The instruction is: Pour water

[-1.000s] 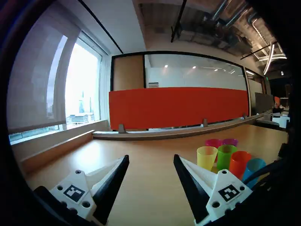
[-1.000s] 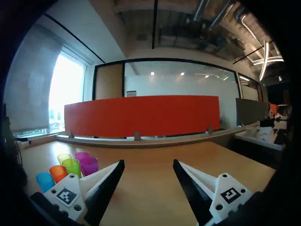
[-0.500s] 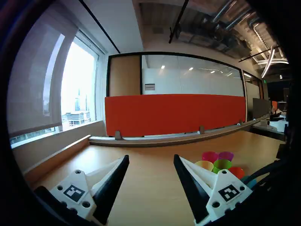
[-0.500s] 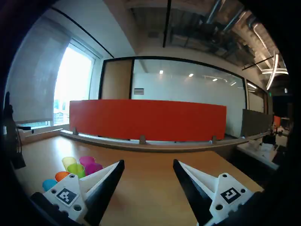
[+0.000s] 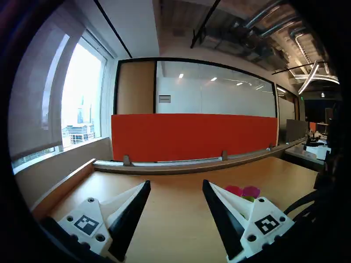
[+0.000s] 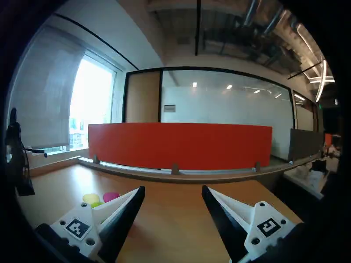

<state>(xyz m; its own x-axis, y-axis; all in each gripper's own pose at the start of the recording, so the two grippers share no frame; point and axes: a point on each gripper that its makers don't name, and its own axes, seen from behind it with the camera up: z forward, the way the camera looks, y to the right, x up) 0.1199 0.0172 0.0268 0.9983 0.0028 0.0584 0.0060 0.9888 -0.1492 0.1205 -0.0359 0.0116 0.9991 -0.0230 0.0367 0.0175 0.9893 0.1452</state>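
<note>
My left gripper (image 5: 174,187), right gripper (image 6: 173,189) spread wide. Light wooden desk (image 5: 175,228) open up to orange divider panel (image 5: 193,136). Two magenta plastic cups (image 5: 234,190).

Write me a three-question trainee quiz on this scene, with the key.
1. True or false: the left gripper is shut on something.
2. The upright panel along the far edge of the desk is: A) blue, B) orange-red, C) green.
3. Fill in: in the right gripper view, the coloured cups lie toward the picture's ____ side, partly hidden behind a finger of the right gripper.
Key: 1 false, its fingers stand apart with only desk between them; 2 B; 3 left.
</note>
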